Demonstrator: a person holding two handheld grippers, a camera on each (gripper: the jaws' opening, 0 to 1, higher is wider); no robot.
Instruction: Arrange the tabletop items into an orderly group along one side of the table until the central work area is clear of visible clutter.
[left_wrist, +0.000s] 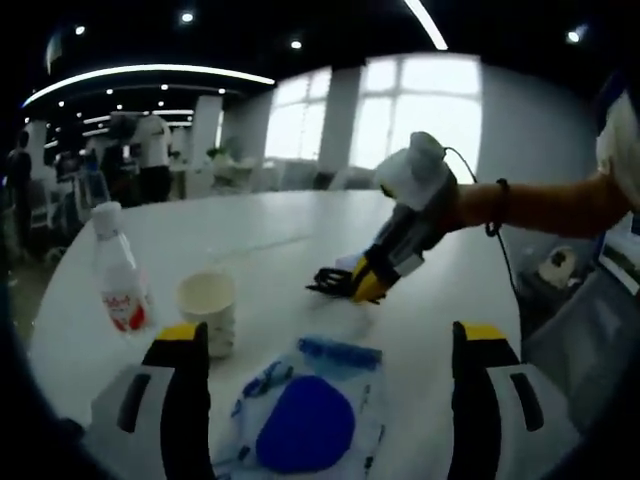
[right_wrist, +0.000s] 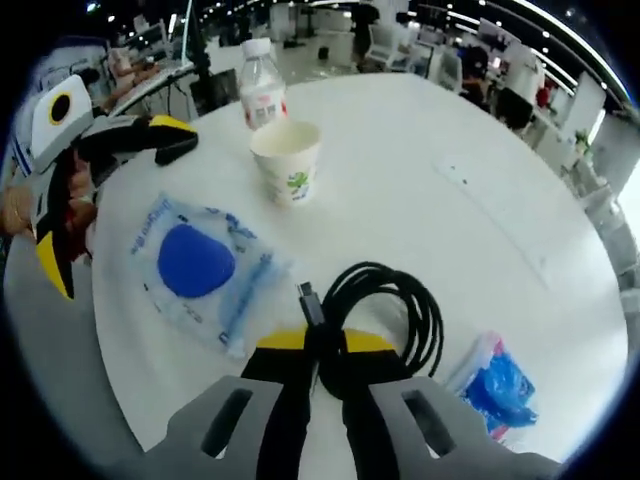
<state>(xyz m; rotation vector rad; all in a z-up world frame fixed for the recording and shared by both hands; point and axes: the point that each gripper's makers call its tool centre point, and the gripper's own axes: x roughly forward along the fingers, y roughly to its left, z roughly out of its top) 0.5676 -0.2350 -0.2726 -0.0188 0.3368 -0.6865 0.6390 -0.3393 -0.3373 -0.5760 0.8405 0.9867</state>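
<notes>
A: What does the left gripper view show?
B: The left gripper (left_wrist: 330, 345) with jaws spread wide, holding nothing, above a clear plastic pouch with a blue disc (left_wrist: 305, 420) on the white round counter (left_wrist: 260, 240). A paper cup (left_wrist: 207, 312) and a small clear plastic bottle (left_wrist: 118, 270) stand left; the right gripper (left_wrist: 362, 280) pinches a coiled black cable (left_wrist: 328, 281).

A: And the right gripper view?
B: The right gripper (right_wrist: 328, 352) is closed on the cable (right_wrist: 385, 310), near its plug. The pouch (right_wrist: 200, 265) lies left, a small blue packet (right_wrist: 498, 385) right, the cup (right_wrist: 287, 160) and bottle (right_wrist: 262, 95) beyond. The left gripper (right_wrist: 60, 190) enters from the left.
</notes>
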